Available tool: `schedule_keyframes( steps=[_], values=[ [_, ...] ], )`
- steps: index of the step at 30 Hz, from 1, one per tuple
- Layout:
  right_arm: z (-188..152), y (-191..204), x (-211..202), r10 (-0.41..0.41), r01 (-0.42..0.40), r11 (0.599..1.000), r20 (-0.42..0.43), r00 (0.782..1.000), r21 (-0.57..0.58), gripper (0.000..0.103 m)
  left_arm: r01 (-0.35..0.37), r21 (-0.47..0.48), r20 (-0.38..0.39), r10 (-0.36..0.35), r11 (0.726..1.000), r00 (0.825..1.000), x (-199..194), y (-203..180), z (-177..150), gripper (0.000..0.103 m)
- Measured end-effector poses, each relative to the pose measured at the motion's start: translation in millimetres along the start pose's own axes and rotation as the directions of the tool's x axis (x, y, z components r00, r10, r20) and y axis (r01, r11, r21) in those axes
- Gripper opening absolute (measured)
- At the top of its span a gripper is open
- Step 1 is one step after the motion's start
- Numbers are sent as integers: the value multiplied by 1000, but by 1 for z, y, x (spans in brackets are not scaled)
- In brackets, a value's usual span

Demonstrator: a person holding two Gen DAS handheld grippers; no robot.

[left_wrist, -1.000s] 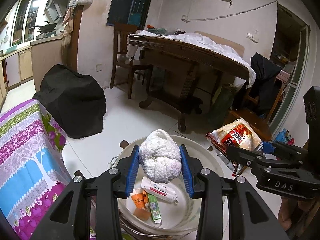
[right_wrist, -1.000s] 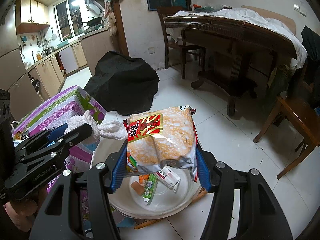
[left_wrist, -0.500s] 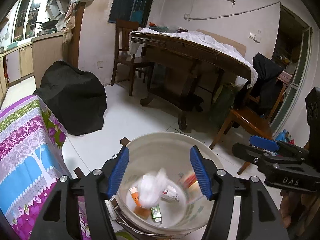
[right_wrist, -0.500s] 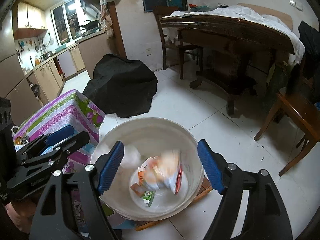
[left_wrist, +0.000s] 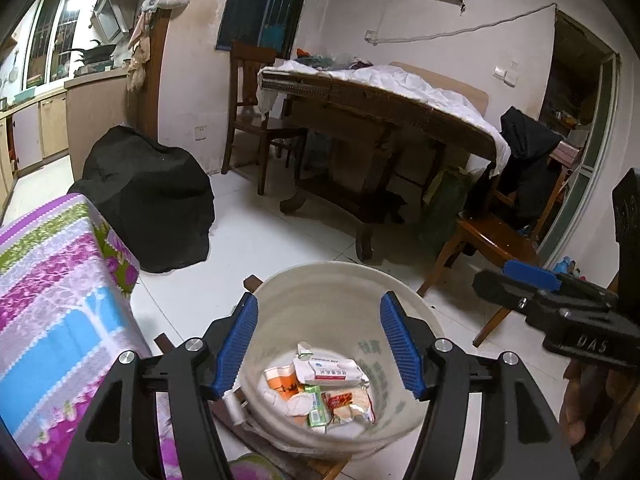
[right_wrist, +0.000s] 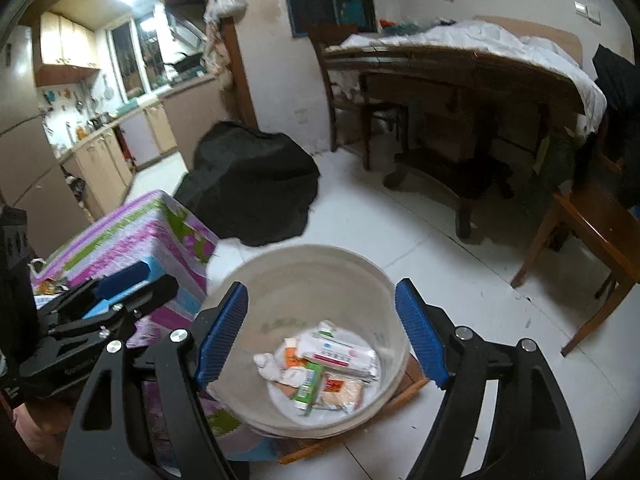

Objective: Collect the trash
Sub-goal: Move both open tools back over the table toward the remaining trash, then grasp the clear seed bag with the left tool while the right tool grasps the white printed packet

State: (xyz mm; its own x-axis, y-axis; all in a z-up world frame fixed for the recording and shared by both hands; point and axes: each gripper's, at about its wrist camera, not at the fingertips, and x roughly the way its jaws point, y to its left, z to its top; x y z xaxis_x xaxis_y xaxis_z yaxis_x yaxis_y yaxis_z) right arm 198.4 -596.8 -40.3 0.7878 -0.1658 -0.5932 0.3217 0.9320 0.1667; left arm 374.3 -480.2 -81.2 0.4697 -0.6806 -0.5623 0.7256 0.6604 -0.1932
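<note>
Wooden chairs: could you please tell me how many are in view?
2: one chair against the back wall beside the table's far end, another right of the bucket. More may hide behind the table.

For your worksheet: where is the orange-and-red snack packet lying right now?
In both wrist views the orange-and-red snack packet lies at the bottom of the white plastic bucket, right of the green tube.

Black angular frames with silver screw heads; ribbed blue pads lining the jaws of left gripper [left_wrist: 318, 342] and right gripper [right_wrist: 322, 334]. White lettering, possibly "DAS", on right gripper.
</note>
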Motion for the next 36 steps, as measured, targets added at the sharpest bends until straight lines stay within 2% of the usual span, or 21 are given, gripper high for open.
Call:
schedule_keyframes(
  steps=[3, 6, 9, 12, 15, 18, 20, 21, 23, 25, 26, 27, 31, 32, 33, 34, 35, 36],
  values=[
    [-9, 26, -16, 67, -66, 998, 43, 997, -24, 83, -12, -7, 38, 12, 1000, 999, -42, 19, -11, 75],
    [-18, 55, -23, 127, -124, 990, 50, 991, -62, 88, -49, -40, 61, 51, 998, 997, -90, 54, -29, 78],
    [-30, 90, -23, 197, -193, 976, 25, 980, -103, 90, -112, -122, 81, 123, 986, 989, -145, 107, -51, 79],
    [-40, 126, -18, 261, -260, 954, -13, 965, -148, 91, -199, -225, 118, 230, 954, 966, -211, 166, -73, 80],
    [-53, 155, -8, 307, -313, 934, -64, 950, -171, 91, -320, -303, 141, 375, 897, 916, -277, 225, -94, 82],
    [-63, 174, -2, 339, -353, 921, -108, 935, -167, 91, -461, -415, 112, 547, 784, 829, -341, 298, -124, 84],
    [-69, 185, 0, 345, -363, 916, -124, 930, -172, 91, -494, -475, 96, 601, 728, 793, -369, 336, -140, 88],
    [-72, 191, 2, 351, -372, 913, -139, 926, -170, 92, -493, -497, 82, 604, 714, 793, -376, 353, -145, 90],
    [-78, 198, 1, 359, -383, 908, -154, 921, -172, 91, -458, -558, 19, 562, 692, 827, -380, 397, -161, 91],
    [-83, 206, 1, 359, -387, 904, -165, 919, -184, 92, -441, -612, -10, 551, 656, 834, -379, 426, -171, 91],
    [-85, 211, 1, 359, -388, 902, -172, 917, -188, 91, -412, -633, -9, 526, 655, 850, -375, 434, -172, 91],
    [-86, 214, 1, 357, -388, 902, -177, 917, -191, 92, -398, -648, -9, 516, 649, 857, -369, 438, -171, 91],
    [-89, 218, 2, 340, -376, 904, -190, 921, -202, 92, -421, -661, -35, 534, 622, 845, -347, 452, -164, 90],
    [-90, 218, 1, 334, -371, 906, -193, 923, -206, 92, -439, -655, -49, 545, 615, 837, -340, 455, -161, 90],
    [-90, 219, 0, 328, -365, 907, -195, 925, -208, 92, -449, -651, -56, 551, 612, 833, -334, 456, -159, 82],
    [-89, 219, 2, 323, -361, 908, -196, 926, -210, 92, -450, -647, -64, 544, 615, 837, -327, 459, -158, 70],
    [-88, 220, 2, 317, -356, 910, -197, 928, -213, 91, -449, -648, -71, 538, 615, 840, -323, 461, -158, 66],
    [-87, 220, 3, 315, -354, 911, -197, 929, -213, 91, -453, -647, -76, 539, 614, 839, -316, 460, -159, 57]
  ],
)
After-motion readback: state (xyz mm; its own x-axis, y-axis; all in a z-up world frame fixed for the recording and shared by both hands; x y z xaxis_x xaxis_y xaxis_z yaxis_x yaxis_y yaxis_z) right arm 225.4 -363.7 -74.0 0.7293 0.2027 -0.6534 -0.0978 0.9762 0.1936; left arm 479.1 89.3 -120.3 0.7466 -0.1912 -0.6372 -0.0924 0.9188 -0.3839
